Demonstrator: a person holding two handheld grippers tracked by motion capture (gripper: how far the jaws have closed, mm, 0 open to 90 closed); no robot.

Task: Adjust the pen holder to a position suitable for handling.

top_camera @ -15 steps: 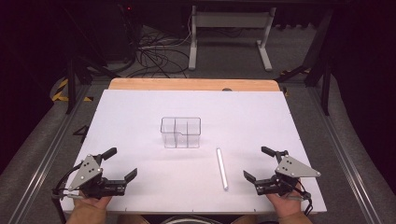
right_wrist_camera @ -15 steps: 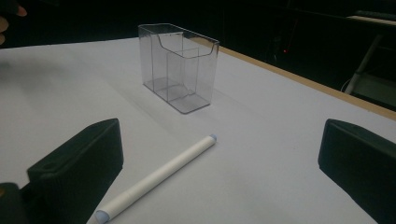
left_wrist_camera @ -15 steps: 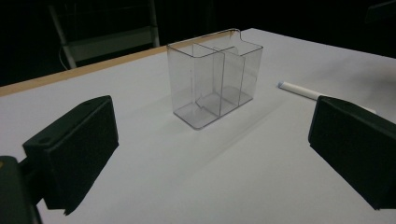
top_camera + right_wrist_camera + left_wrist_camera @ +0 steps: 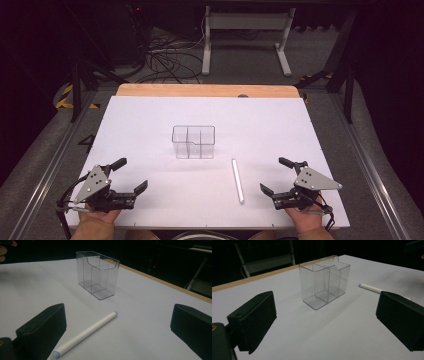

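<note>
**White stick lies nearer the right gripper**

On the desk [image 4: 150, 125] the clear organizer [image 4: 193, 141] is the landmark. The white stick [image 4: 237, 180] lies flat just right of and nearer than it, long axis running toward the person. The right gripper [image 4: 277, 177], jaws spread and empty, sits just beside the stick; the left gripper [image 4: 131, 175], likewise released, is well apart.

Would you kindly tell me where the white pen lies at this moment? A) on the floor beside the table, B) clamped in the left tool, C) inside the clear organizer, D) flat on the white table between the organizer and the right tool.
D: the white pen lies flat on the white table, apart from the clear organizer, nearer the open right tool.
</note>
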